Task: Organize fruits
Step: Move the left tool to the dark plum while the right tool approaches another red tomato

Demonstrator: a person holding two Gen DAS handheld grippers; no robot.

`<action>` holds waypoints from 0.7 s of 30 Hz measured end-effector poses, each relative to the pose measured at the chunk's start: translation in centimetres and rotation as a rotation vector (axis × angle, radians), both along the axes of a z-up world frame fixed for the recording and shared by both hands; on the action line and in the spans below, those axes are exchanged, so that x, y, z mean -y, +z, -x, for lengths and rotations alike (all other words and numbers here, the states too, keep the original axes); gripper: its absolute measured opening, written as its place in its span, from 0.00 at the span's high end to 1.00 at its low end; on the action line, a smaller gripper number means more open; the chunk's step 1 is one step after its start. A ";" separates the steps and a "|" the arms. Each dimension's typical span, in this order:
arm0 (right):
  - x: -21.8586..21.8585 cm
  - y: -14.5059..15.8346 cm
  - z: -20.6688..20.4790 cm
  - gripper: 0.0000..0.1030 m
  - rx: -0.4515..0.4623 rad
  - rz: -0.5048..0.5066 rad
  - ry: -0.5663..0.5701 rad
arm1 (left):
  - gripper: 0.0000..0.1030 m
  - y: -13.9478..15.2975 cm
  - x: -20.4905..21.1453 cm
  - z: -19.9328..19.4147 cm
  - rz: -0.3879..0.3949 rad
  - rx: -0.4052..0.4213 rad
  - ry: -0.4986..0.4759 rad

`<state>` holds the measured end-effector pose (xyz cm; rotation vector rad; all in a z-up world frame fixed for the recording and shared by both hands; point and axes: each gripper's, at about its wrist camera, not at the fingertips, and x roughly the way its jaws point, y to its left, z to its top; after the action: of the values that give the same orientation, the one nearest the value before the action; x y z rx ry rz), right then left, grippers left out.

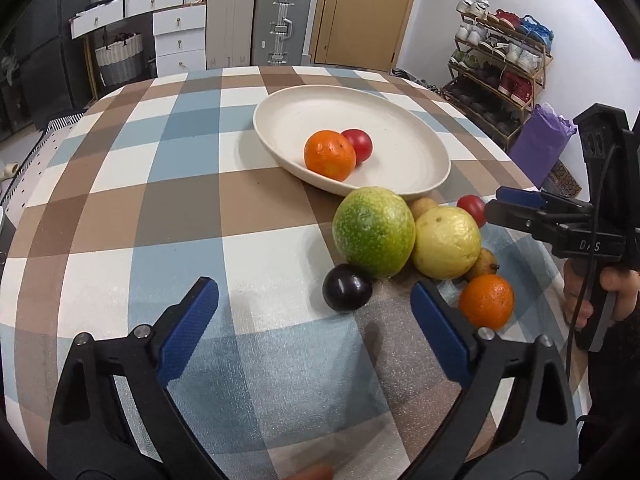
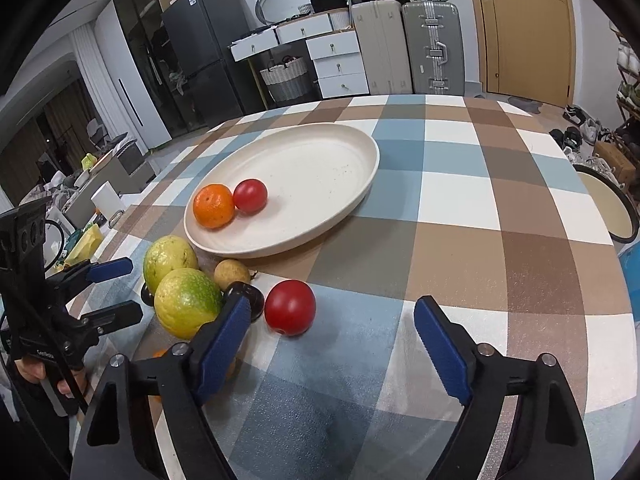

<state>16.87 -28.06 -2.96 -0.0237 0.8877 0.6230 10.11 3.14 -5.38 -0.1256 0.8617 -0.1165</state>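
Note:
A cream plate point(image 1: 320, 108) point(image 2: 312, 168) holds an orange point(image 1: 330, 155) and a red tomato point(image 1: 358, 145). In front of it lies a cluster: a green fruit point(image 1: 374, 232), a yellow fruit point(image 1: 446, 242), a dark plum point(image 1: 346, 287), a second orange point(image 1: 486, 301) and small brown fruits point(image 1: 484, 264). My left gripper point(image 1: 312, 292) is open, and the plum sits just beyond its fingertips, nearer the right finger. My right gripper point(image 2: 332, 306) is open around a loose red tomato point(image 2: 290, 307), with the pads clear of it. Its left finger point(image 2: 224, 340) hides part of the plum.
The round table point(image 2: 460, 200) carries a blue, brown and white checked cloth. Behind it stand suitcases point(image 2: 432, 48), white drawers point(image 2: 336, 60) and a wooden door point(image 1: 360, 12). A shoe rack point(image 1: 500, 60) is at the right, a round stool point(image 2: 608, 208) beside the table.

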 end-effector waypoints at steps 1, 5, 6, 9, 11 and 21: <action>0.0 0.0 0.0 0.17 -0.002 -0.003 0.003 | 0.06 -0.1 0.1 -0.1 -0.001 -0.006 -0.006; -0.5 -0.3 -0.1 0.21 -0.016 0.006 0.027 | 0.06 -0.4 0.7 -0.3 -0.017 -0.024 -0.028; -0.6 -0.4 0.0 0.21 -0.020 0.010 0.036 | 0.06 -0.5 0.7 -0.4 -0.018 -0.030 -0.028; -1.1 -0.6 0.0 0.21 -0.032 0.026 0.053 | 0.07 -0.8 0.6 -0.7 -0.017 -0.052 -0.017; -1.1 -0.6 0.0 0.21 -0.031 0.028 0.055 | 0.08 -0.8 0.6 -0.7 -0.018 -0.051 -0.017; -1.2 -0.5 0.2 0.37 -0.024 0.032 0.062 | 0.28 -0.5 0.8 -0.5 -0.026 -0.038 -0.021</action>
<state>16.72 -26.87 -3.44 -0.0728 0.9226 0.6685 10.65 2.35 -5.91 -0.0944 0.9026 -0.1231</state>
